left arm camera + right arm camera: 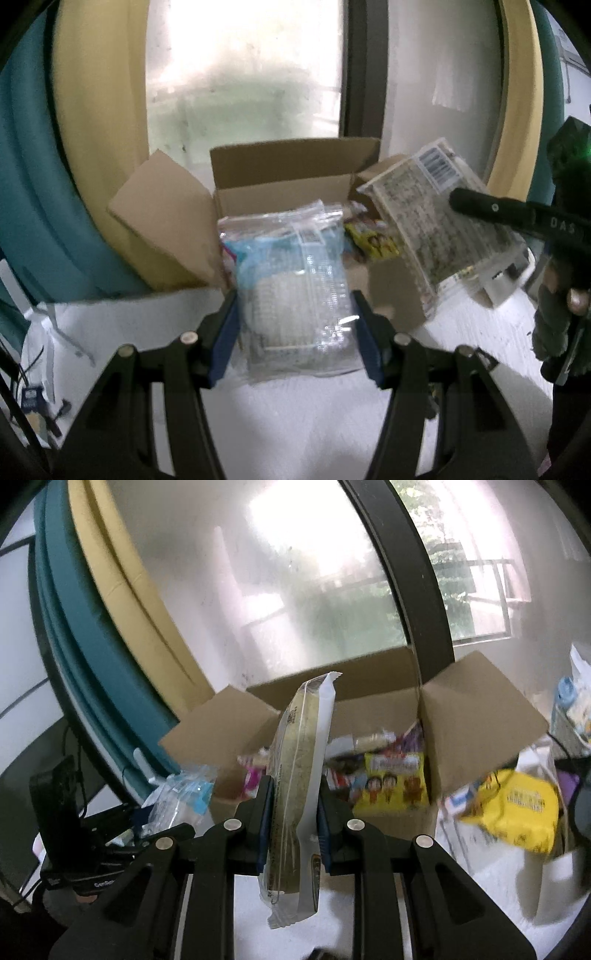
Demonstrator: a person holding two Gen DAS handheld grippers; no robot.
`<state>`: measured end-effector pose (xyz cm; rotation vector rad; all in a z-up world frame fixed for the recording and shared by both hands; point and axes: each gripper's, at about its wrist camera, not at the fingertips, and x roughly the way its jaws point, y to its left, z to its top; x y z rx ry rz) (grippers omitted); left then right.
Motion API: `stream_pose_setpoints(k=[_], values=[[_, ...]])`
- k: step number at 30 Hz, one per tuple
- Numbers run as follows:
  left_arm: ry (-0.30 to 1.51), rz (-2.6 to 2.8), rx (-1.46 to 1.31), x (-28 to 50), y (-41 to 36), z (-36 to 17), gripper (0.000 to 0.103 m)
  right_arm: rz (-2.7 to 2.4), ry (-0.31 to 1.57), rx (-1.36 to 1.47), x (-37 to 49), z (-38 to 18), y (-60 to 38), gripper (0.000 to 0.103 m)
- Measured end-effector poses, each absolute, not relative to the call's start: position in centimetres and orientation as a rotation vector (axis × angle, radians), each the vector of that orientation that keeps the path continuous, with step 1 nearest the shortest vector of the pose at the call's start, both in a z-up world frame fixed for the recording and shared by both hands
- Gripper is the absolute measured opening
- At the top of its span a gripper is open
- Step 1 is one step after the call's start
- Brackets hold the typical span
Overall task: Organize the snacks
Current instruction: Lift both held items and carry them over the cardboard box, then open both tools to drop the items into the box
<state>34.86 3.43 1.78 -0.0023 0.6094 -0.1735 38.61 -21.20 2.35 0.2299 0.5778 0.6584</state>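
- Left gripper [295, 325] is clamped on a clear blue-tinted packet [295, 295], held in front of the open cardboard box [280, 173].
- Right gripper [293, 823] pinches a flat greenish snack pack [299, 775] upright, short of the box.
- Box already holds several snacks, including a yellow packet [395, 779]; another yellow bag [517, 808] waits outside, blurred, so probably more remain.

Matt cardboard box [280, 162]; glossy clear plastic snack packet [295, 295]
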Motion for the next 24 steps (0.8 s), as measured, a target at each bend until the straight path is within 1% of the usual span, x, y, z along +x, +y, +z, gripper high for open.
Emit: stream_pose_setpoints(k=[10,21,22,23,24], values=[[0.612,-0.139,-0.002,41.2,3.8,3.3,0.059,0.597,0.554,0.255,43.8,2.5,-21.2,0.023],[0.734,-0.109,-0.024,48.2,2.9,1.6,0.061,0.513,0.601,0.297,48.6,-0.3,-21.7,0.024],[0.741,-0.103,-0.026,48.6,2.9,1.5,0.061,0.496,0.622,0.297,49.2,-0.8,-21.8,0.025],[0.755,-0.093,-0.033,49.3,2.9,1.3,0.061,0.482,0.635,0.296,49.6,-1.1,-21.8,0.031],[0.765,-0.090,-0.040,49.6,2.9,1.1,0.062,0.466,0.637,0.300,49.9,-1.3,-22.0,0.045]])
